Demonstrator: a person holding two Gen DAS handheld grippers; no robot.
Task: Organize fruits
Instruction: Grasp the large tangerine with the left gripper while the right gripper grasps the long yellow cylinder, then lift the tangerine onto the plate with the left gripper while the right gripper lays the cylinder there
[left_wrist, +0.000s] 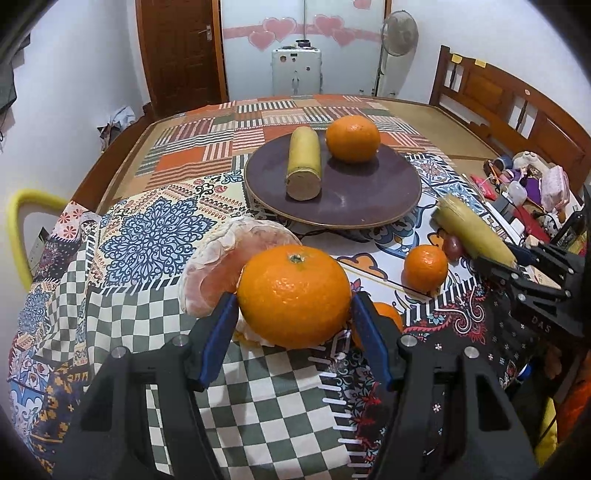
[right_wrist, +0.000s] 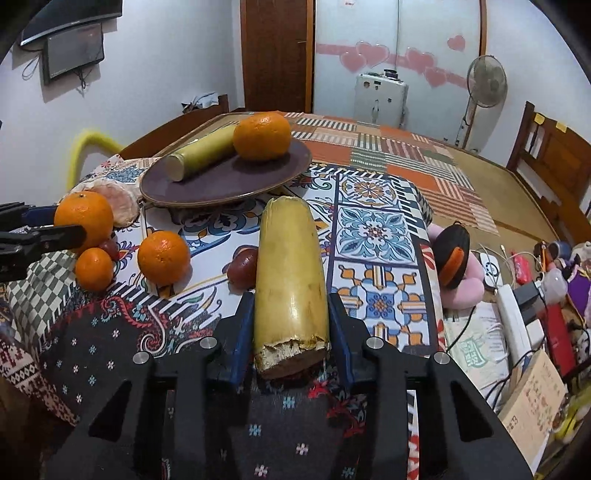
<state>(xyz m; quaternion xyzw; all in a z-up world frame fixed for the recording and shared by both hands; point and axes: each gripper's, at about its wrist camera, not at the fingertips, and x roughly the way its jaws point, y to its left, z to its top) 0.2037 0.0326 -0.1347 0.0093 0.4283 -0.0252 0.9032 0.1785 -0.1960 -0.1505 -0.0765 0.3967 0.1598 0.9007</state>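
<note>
My left gripper (left_wrist: 293, 301) is clamped on a big orange (left_wrist: 293, 295), its blue pads pressing the fruit from both sides just above the checked part of the cloth (left_wrist: 258, 406). Just behind that orange, to the left, lies a peeled pomelo piece (left_wrist: 218, 258), pale pink. My right gripper (right_wrist: 291, 325) is clamped on a yellow sugarcane piece (right_wrist: 290, 280), which points away from me with its rough cut end nearest the camera.

Farther out on the patterned cloth sits a dark round plate (left_wrist: 369, 199). On it lie a second sugarcane piece (left_wrist: 303, 162) on the left and another orange (left_wrist: 353, 138) on the right, close together; I cannot tell whether they touch.

Between my two grippers, on the cloth, a medium orange (right_wrist: 163, 257) rests near a small dark red fruit (right_wrist: 242, 269), which lies just left of the cane I hold. A smaller orange (right_wrist: 94, 268) sits nearer my left gripper, with another small red fruit (right_wrist: 109, 249) just behind it.
</note>
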